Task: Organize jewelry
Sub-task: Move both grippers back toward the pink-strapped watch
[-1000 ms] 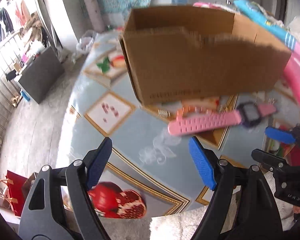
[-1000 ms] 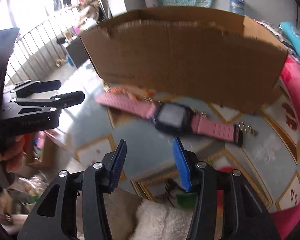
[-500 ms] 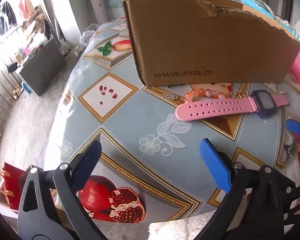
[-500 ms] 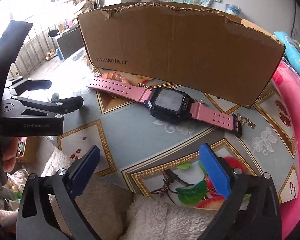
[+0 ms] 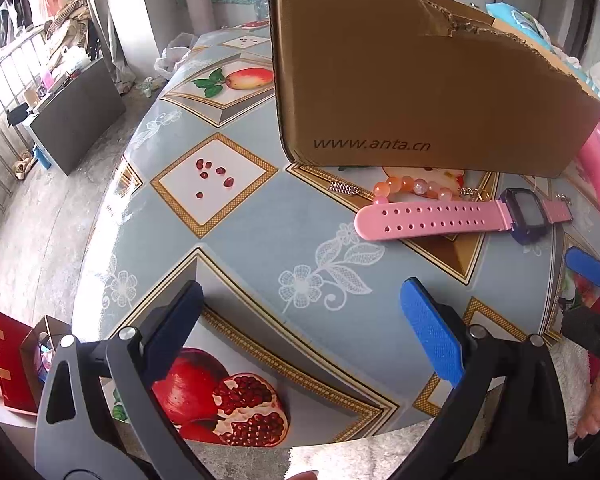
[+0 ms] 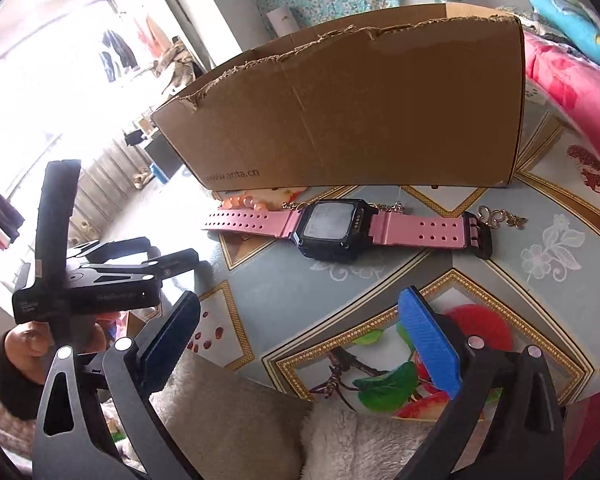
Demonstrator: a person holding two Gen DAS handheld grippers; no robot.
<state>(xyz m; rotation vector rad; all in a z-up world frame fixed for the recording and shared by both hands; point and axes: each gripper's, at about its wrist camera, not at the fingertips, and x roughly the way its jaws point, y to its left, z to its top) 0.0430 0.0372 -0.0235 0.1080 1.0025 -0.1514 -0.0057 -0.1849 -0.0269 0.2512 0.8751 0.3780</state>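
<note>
A pink-strapped watch [image 5: 432, 220] with a dark square face lies flat on the table in front of a torn cardboard box [image 5: 420, 92]. An orange bead bracelet [image 5: 412, 188] sits between the watch and the box. A small silver clasp [image 5: 342, 189] lies left of the beads. The right wrist view shows the watch [image 6: 328, 228], the beads [image 6: 244, 202] and a thin gold chain [image 6: 500, 218] at the strap's buckle end. My left gripper [image 5: 302, 292] and right gripper [image 6: 300, 298] hang near the table's front edge, both open wide and empty, short of the watch.
The round table [image 5: 240, 220] wears a blue fruit-patterned cloth. A fluffy white cloth [image 6: 360, 440] lies at its near edge. Pink bedding [image 6: 572, 80] is at the right. On the floor to the left are a red paper bag [image 5: 8, 364] and a dark cabinet [image 5: 76, 116].
Both grippers' jaws have spread wider, the right one most. The blur has settled, and the watch now lies still in front of the box.
</note>
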